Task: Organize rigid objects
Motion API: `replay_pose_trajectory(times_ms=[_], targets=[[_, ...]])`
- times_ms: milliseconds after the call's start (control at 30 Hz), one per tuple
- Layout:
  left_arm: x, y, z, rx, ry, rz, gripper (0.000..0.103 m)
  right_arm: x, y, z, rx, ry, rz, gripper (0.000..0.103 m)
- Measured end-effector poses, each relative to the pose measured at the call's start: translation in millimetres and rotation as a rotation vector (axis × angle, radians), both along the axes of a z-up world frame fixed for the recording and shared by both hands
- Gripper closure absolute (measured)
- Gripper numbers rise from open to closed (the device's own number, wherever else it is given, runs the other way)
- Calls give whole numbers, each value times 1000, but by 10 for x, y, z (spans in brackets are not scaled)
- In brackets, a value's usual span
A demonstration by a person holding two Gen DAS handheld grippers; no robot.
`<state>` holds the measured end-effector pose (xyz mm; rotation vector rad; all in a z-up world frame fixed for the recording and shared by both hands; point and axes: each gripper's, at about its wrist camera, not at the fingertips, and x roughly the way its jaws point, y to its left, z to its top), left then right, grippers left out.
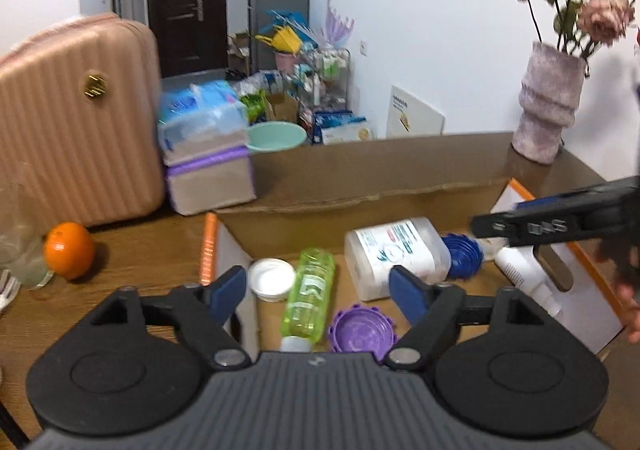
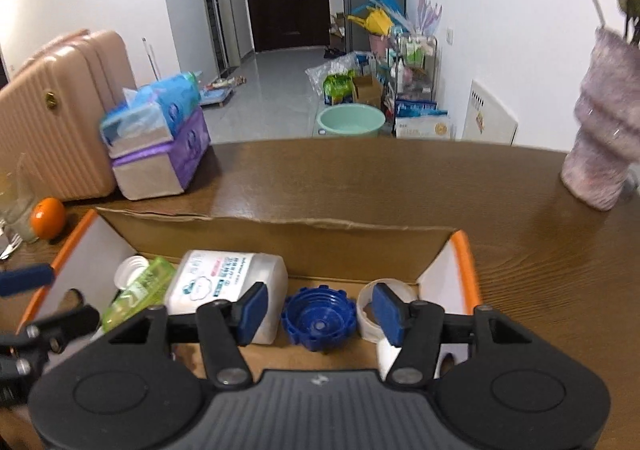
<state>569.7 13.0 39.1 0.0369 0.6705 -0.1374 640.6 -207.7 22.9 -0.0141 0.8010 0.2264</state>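
An open cardboard box (image 1: 360, 174) (image 2: 280, 242) lies on the wooden table. In it lie a green bottle (image 1: 310, 290) (image 2: 136, 296), a white lid (image 1: 271, 279) (image 2: 130, 270), a purple cap (image 1: 362, 330), a white jar (image 1: 394, 256) (image 2: 224, 282), a blue cap (image 1: 464, 256) (image 2: 318, 322), a white bottle (image 1: 524, 274) and a tape roll (image 2: 370, 314). My left gripper (image 1: 320, 292) is open and empty above the green bottle. My right gripper (image 2: 320, 310) is open and empty above the blue cap; it also shows in the left wrist view (image 1: 560, 226).
An orange (image 1: 68, 256) (image 2: 48, 218) and a glass (image 1: 20, 246) stand left of the box. Stacked tissue packs (image 1: 206, 146) (image 2: 160, 142) and a pink suitcase (image 1: 76, 118) are behind. A vase of flowers (image 1: 546, 106) (image 2: 604, 134) stands at the far right.
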Motion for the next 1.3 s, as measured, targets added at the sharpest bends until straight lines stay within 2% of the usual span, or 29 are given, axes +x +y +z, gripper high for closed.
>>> replay_pose_trajectory(times_ms=[100, 200, 267, 367, 467, 600, 733, 833, 1067, 1233, 1300], targets=[[-197, 77, 179, 23, -30, 25, 15, -236, -93, 248, -17, -31, 4, 37], [-440, 146, 385, 25, -64, 55, 13, -484, -182, 514, -14, -64, -2, 29], [-654, 185, 570, 15, -115, 67, 6, -681, -212, 709, -15, -99, -3, 27], [-1012, 234, 823, 6, -208, 86, 2, -1041, -242, 981, 1, -172, -2, 22], [-1433, 283, 1010, -7, -322, 111, 0, -1494, -286, 1196, 51, -301, 5, 20], [-1925, 319, 1167, -26, -446, 150, 0, -2148, -288, 1337, 37, -511, 11, 16], [-2352, 338, 1288, -48, -545, 149, 0, -2714, -299, 1403, 33, -643, 34, 12], [-2663, 339, 1320, -55, -590, 130, 0, -3077, -282, 1409, 23, -701, 52, 11], [-3349, 381, 1207, -57, -636, 130, 0, -3738, -172, 1255, -65, -779, 113, 10], [-3784, 425, 1034, -36, -670, 150, 0, -4156, -128, 1071, -79, -779, 126, 10], [-3948, 448, 925, -29, -660, 155, 0, -4373, -127, 969, -80, -788, 127, 7]])
